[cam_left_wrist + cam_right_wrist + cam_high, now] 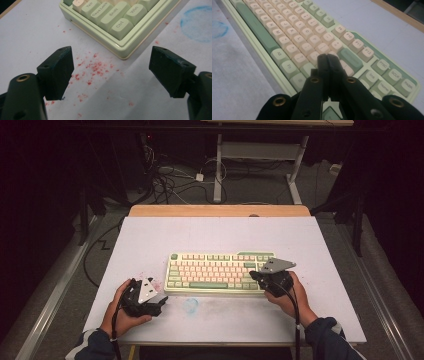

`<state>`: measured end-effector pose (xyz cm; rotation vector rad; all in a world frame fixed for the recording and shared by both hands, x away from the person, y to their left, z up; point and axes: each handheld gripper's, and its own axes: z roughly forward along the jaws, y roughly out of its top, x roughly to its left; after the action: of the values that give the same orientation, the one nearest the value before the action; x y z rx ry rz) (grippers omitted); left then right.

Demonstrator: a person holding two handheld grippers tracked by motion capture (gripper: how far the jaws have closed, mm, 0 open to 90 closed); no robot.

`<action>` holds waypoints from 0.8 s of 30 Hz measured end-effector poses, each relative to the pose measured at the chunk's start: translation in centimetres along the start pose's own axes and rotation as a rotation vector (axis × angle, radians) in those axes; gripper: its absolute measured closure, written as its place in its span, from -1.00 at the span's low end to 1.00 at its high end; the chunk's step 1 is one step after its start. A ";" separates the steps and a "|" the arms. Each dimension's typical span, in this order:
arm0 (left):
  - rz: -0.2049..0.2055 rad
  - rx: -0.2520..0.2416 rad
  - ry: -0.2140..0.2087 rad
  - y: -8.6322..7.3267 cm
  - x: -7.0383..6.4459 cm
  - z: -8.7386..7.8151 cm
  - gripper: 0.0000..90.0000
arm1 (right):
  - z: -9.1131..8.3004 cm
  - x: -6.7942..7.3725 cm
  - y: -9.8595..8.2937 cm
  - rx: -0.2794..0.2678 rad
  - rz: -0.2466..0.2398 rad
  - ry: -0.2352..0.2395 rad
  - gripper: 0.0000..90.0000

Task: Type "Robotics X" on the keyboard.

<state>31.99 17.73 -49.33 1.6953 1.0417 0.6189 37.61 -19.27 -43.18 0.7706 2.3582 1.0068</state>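
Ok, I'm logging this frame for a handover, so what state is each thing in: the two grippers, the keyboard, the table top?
left gripper: jaws wide open, empty, aimed at the keyboard's near left corner, not touching it.
right gripper: jaws shut together, nothing between them, tips over the keys at the keyboard's right end; contact unclear.
keyboard: flat on the table, keys up.
table: white top stained with red specks and a blue ring.

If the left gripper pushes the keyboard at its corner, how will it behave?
The keyboard looks rigid, so it should move as one piece. Pushed at its Ctrl corner, it would probably pivot rather than slide straight. It lies flat and low, so tipping seems unlikely.
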 end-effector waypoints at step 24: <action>-0.068 0.015 0.001 1.0 0.5 -1.4 0.33 | 1.9 0.2 -1.6 0.042 -0.003 0.003 1.00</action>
<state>31.48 18.75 -47.97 1.6656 1.1021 0.5693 38.11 -19.18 -45.60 0.7817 2.3899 0.9604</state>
